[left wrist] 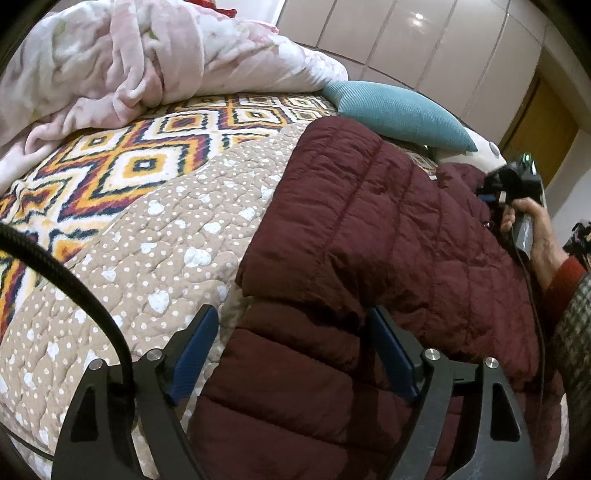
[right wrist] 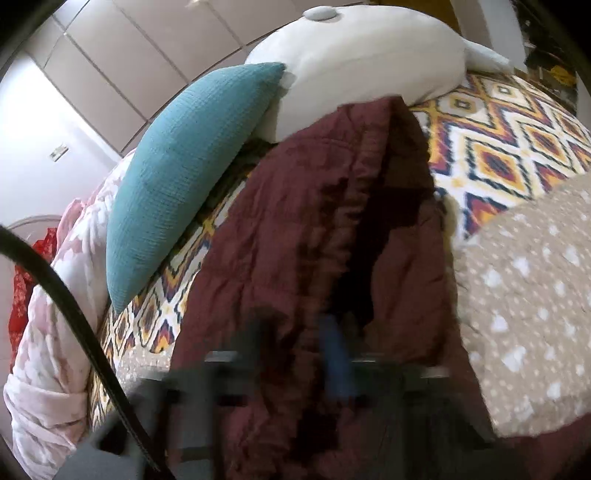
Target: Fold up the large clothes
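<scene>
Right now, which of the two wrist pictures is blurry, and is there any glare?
Right wrist view: motion-smeared, worst at the bottom, where the right gripper dissolves over the maroon jacket. Left wrist view: sharp, the left gripper crisp, with a small glare spot on the glossy wardrobe doors. Both bend with fisheye.

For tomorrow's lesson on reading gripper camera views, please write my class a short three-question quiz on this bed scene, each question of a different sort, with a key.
1. True or false: the jacket lies on the bed.
2. Which colour is the cushion beyond the jacket? A red, B teal, C black.
3. Fill in: the left gripper stands ___ with the jacket's edge between its fingers.

Key: 1 true. 2 B. 3 open. Its pads do not press the cloth. The right gripper is blurred, shut at the jacket's dark inner fold.
</scene>
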Motion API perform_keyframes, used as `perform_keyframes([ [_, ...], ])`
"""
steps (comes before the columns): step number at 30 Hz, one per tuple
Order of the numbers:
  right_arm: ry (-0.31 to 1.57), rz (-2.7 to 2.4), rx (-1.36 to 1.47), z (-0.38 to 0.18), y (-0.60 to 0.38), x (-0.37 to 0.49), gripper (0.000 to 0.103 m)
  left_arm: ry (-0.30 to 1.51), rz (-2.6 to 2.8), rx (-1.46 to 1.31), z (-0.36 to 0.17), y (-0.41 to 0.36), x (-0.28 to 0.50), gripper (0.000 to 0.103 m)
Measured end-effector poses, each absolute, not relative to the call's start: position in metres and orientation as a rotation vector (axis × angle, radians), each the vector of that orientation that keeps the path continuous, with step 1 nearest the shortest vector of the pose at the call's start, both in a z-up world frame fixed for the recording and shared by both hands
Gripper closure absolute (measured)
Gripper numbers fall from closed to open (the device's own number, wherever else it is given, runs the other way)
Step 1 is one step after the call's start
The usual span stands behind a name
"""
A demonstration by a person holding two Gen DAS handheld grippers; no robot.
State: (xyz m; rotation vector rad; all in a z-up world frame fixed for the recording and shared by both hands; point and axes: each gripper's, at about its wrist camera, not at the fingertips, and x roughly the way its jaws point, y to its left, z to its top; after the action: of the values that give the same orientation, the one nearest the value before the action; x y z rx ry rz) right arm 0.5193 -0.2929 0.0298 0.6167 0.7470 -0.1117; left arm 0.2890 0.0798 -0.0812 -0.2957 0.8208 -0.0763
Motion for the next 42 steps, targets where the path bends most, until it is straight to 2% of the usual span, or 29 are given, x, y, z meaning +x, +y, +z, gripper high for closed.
perform_keyframes([
  [6,0.675,-0.044,0.504,0.078,-0.262,0.481,0.096,0.827,-0.078,-0.294,-0.081,0.079,0.290,0.018],
  [14,0.632,0.164,0.418,0.139,-0.193,0.357,0.098,0.838,-0.085,-0.307,-0.081,0.083,0.294,0.018],
  [18,0.678,0.244,0.398,0.121,-0.156,0.283,0.099,0.839,-0.085,-0.308,-0.081,0.084,0.294,0.018],
  [21,0.759,0.290,0.439,0.079,-0.135,0.235,0.103,0.839,-0.085,-0.305,-0.081,0.084,0.294,0.018],
  [26,0.928,0.285,0.398,0.010,-0.111,0.188,0.103,0.840,-0.085,-0.304,-0.081,0.084,0.295,0.018],
  [28,0.922,0.309,0.397,0.020,-0.117,0.166,0.102,0.841,-0.085,-0.306,-0.081,0.084,0.295,0.018],
  [30,0.821,0.283,0.331,0.055,-0.125,0.144,0.102,0.844,-0.085,-0.306,-0.082,0.084,0.295,0.018],
  [31,0.749,0.229,0.260,0.077,-0.128,0.136,0.097,0.845,-0.085,-0.305,-0.082,0.084,0.295,0.018],
  [33,0.635,0.082,0.143,0.113,-0.137,0.132,0.073,0.844,-0.085,-0.305,-0.082,0.084,0.296,0.018],
  [34,0.581,0.001,0.110,0.127,-0.143,0.136,0.054,0.844,-0.085,-0.305,-0.082,0.084,0.296,0.018],
  [37,0.504,-0.096,0.108,0.151,-0.168,0.179,0.052,0.844,-0.085,-0.305,-0.082,0.084,0.296,0.018],
  [39,0.517,-0.131,0.168,0.150,-0.188,0.222,0.057,0.844,-0.086,-0.306,-0.082,0.084,0.296,0.018],
  [40,0.535,-0.132,0.192,0.145,-0.192,0.238,0.064,0.844,-0.086,-0.308,-0.082,0.084,0.296,0.018],
  [42,0.654,-0.107,0.281,0.121,-0.205,0.272,0.067,0.844,-0.088,-0.309,-0.081,0.084,0.296,0.018],
])
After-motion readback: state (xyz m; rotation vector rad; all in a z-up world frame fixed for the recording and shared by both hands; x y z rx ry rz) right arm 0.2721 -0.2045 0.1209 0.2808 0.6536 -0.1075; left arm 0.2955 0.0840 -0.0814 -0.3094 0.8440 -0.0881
